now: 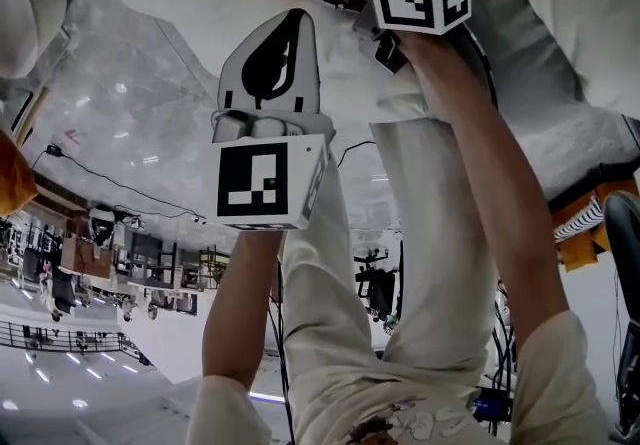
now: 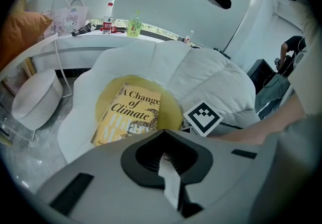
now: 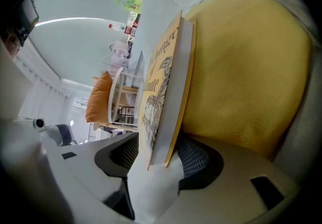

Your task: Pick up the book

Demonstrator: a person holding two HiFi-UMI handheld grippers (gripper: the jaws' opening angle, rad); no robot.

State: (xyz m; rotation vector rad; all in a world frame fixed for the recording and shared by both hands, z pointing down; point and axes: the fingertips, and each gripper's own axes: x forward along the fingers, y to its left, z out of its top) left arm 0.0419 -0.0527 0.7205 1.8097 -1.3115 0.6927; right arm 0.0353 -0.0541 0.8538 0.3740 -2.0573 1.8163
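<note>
Right tool (image 3: 157, 161) pinches one corner of the book (image 3: 162, 92), which leans against the yellow cushion (image 3: 241, 77). The left tool (image 2: 163, 160) is closed and empty. A corner grip may slip, so lift slowly and keep the book's spine level.

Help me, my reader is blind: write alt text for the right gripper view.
A yellow-covered book seen edge-on, its lower corner clamped between the jaws of the right gripper, with a yellow cushion right behind it.
</note>
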